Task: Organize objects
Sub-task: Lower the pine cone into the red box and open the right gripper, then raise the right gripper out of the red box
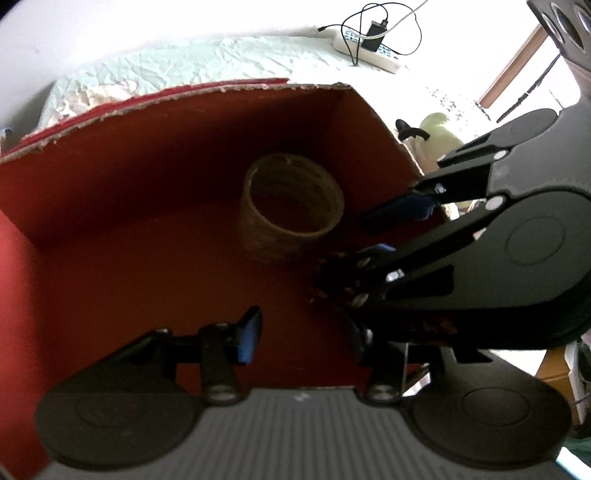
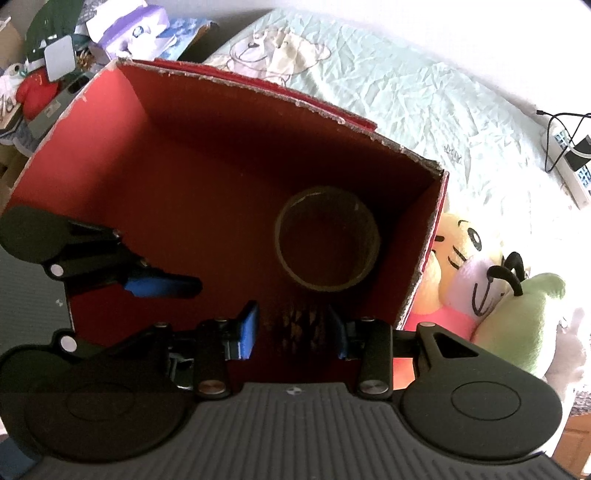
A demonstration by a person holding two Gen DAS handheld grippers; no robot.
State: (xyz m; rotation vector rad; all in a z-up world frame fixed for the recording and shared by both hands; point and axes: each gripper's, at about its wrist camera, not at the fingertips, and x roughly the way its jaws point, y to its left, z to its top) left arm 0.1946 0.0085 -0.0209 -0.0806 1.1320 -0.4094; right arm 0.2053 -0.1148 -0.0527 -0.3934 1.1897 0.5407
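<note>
A red cardboard box [image 1: 110, 177] [image 2: 192, 147] stands open on a bed. A roll of clear tape [image 1: 258, 236] [image 2: 325, 286] sits upright on its floor near the far right corner. My left gripper [image 1: 306, 336] hangs over the box floor, open, with only red cardboard between its fingers. My right gripper [image 1: 364, 236] [image 2: 293, 328] reaches in from the right, pointing down. A dark patterned thing [image 1: 328, 277] [image 2: 295, 317] lies in shadow at its fingertips, and the pads do not seem to press on it. One blue left finger [image 2: 159, 286] shows in the right wrist view.
Plush toys, one yellow and pink [image 2: 461, 258] and one green [image 2: 517, 314], lean against the box's right wall. A power strip with cables [image 1: 369, 48] lies on the pale green sheet [image 2: 369, 74] behind. Boxes and clutter [image 2: 125, 29] are piled at the far left.
</note>
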